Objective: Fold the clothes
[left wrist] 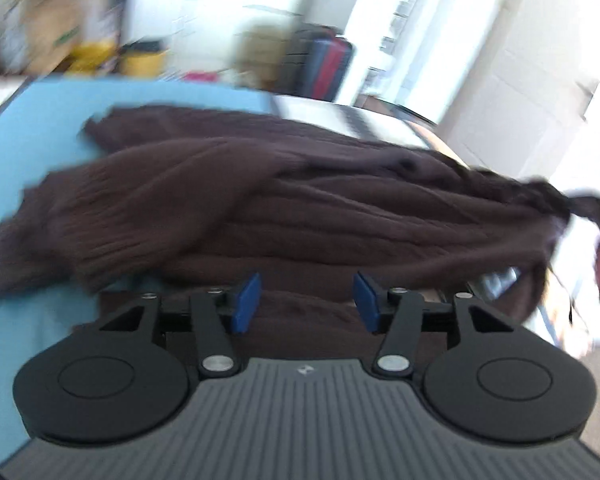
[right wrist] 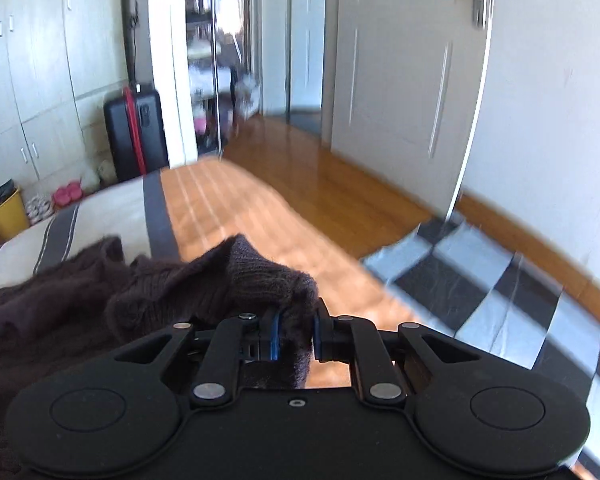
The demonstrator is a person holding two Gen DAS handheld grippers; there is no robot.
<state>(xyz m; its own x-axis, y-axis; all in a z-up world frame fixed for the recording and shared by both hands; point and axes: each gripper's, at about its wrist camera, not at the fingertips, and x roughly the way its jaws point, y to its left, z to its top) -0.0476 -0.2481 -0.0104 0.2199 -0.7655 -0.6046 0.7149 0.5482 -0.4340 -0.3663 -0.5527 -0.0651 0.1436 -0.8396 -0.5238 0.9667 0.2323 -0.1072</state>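
Far left of your right wrist view, a yellow bucket [right wrist: 8, 214] stands on the floor beyond the bed [right wrist: 112, 208] with something dark sticking out of its top; what it is cannot be made out. A black suitcase [right wrist: 134, 132] with a red stripe stands behind the bed as well.

The brown sweater [left wrist: 260, 204] lies spread across the bed, partly over a light blue sheet [left wrist: 32, 136] on the left side of the bed in your left wrist view.

Your left claw [left wrist: 306, 300] stands about half open, its blue pads clear of the knit, nothing held; the sweater lies just ahead of and beneath it.

Your right claw [right wrist: 296, 334] is pinched nearly closed on a ribbed edge of the sweater, which bunches up over the fingers and trails left back onto the bed.
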